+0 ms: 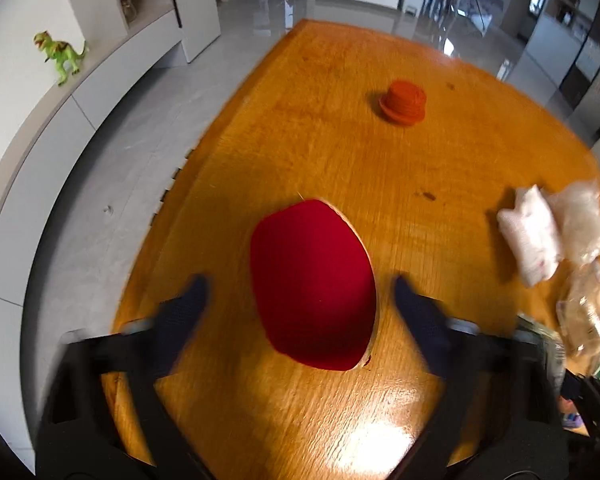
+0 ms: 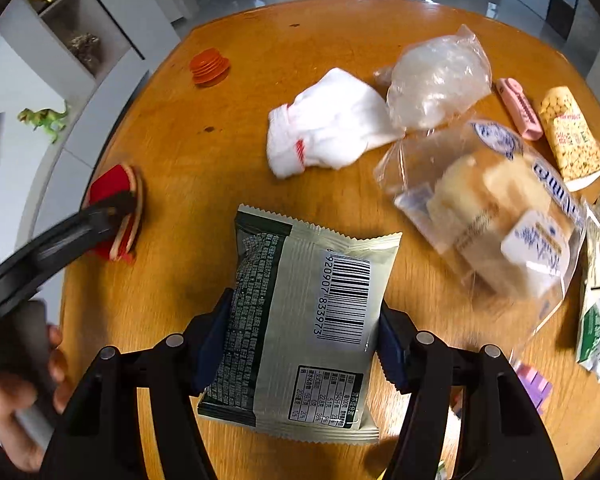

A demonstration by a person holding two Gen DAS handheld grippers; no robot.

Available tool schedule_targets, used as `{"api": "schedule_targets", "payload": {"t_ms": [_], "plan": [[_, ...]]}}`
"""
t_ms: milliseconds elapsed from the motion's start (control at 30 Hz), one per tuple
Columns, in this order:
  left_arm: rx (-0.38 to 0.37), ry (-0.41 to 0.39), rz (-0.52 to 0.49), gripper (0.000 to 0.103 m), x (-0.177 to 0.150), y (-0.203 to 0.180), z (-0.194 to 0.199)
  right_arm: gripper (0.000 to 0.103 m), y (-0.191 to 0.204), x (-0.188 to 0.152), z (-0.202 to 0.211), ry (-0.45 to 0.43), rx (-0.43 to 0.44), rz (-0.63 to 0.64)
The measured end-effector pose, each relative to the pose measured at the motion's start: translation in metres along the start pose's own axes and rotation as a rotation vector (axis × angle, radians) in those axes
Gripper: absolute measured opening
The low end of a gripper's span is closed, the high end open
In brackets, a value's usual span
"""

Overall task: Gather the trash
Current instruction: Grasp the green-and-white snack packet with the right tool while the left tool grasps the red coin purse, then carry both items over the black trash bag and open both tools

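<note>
Spreading under everything is the round wooden surface (image 2: 228, 168), carrying a scatter of litter. Largest on it is the clear bread bag (image 2: 496, 216), lying to the right of the silver snack wrapper (image 2: 300, 320) and crowding that side. The right gripper (image 2: 300, 344) is clenching this wrapper, its blue pads pressing on both long edges. Beyond it a crumpled white cloth (image 2: 324, 128) and a clear plastic bag (image 2: 436, 80) are sitting touching each other, near the bread bag's far end. A printed snack packet (image 2: 572, 136) and a pink case (image 2: 518, 108) are lying just beside each other at the right rim, with torn wrappers (image 2: 596, 320) below them. The left gripper (image 1: 300, 292) is hanging released over a red paddle (image 1: 312, 284), its fingers standing on either side and apart from it in the blurred left wrist view. An orange ribbed cap (image 1: 403, 102) is sitting alone, well apart from the rest. A green toy dinosaur (image 1: 60, 56) is standing on the wall ledge (image 1: 32, 120).
</note>
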State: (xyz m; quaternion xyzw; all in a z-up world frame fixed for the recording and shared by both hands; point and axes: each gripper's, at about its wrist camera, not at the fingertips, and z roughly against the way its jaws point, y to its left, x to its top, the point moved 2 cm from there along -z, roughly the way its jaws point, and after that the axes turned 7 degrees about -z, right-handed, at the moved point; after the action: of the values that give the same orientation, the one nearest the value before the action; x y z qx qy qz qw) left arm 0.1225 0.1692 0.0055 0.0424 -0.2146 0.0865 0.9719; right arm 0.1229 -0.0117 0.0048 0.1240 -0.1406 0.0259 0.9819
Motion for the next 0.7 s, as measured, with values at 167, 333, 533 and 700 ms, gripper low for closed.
{"api": "schedule_targets", "payload": {"t_ms": [167,333,533,700], "plan": [[-0.046,-0.022,0.015,0.060,-0.016,0.005,0.003,0.064,-0.007,-0.018,0.015,0.014,0.075,0.020],[-0.096,-0.069,0.038,0.059,-0.046,0.022,0.034,0.064,-0.004,-0.037,0.035,0.011,0.123,0.009],[-0.104,-0.136,0.060,0.059,-0.087,0.052,0.080,0.064,0.005,-0.066,0.066,-0.006,0.169,0.037],[-0.083,-0.190,0.109,0.060,-0.138,0.094,0.122,0.064,0.039,-0.099,0.088,-0.017,0.223,0.119]]}}
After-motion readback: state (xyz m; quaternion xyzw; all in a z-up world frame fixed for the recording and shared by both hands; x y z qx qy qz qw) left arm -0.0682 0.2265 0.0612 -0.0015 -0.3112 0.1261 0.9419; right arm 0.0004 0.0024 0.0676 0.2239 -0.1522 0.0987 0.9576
